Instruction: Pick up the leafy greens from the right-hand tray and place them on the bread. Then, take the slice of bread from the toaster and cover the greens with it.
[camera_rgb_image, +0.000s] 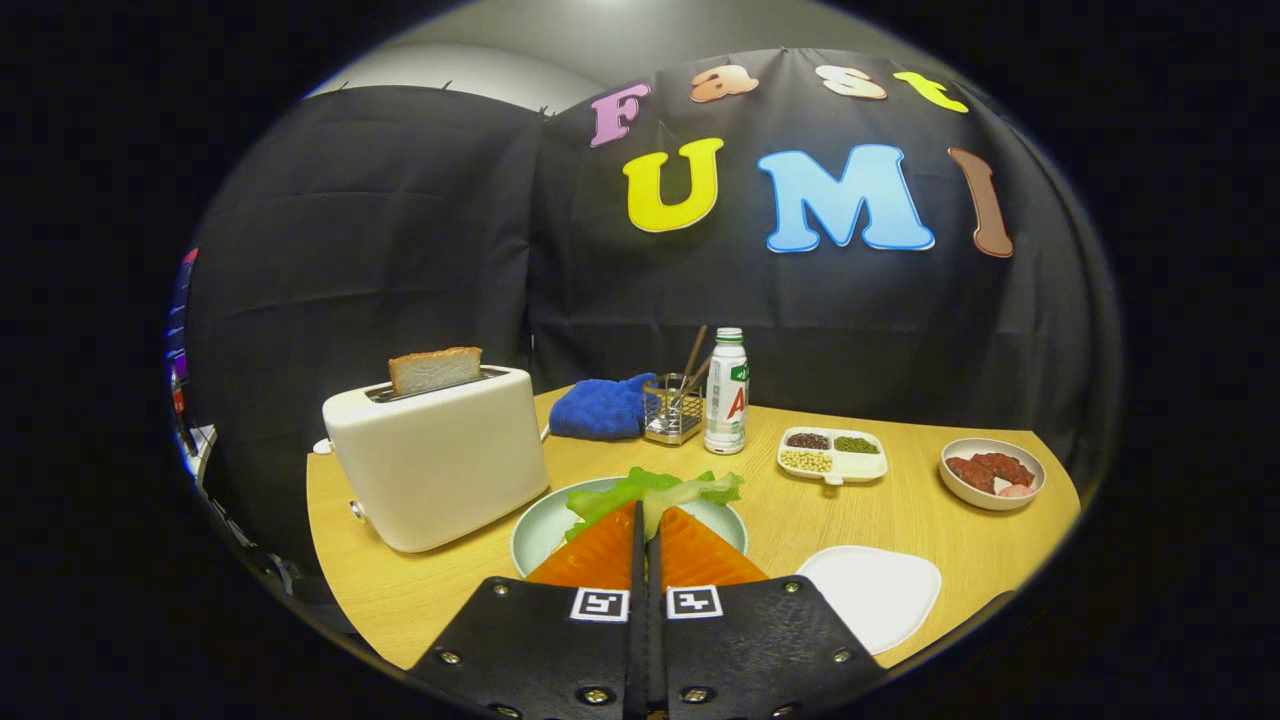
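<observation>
The claw (645, 515), clenched on the greens (655, 490), hangs over the plate (530, 540) beside the toaster (435, 455).

A staged recording booth: black cloth wall (400, 250) behind a wooden table (900, 520) with toaster (440, 455) and dishes.

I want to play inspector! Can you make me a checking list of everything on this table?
Surface: wooden table, looks clean.
Job's things: leafy greens over round plate, at the fingertips; bread slice upright in toaster; white tray holds nothing.
Clutter: blue cloth, utensil rack, bottle, divided dish, bowl.
Grippers: gripper fingers close together, greens bunched at tips; grip unclear.
Cables: nothing seen.
Surroundings: black cloth wall.
</observation>
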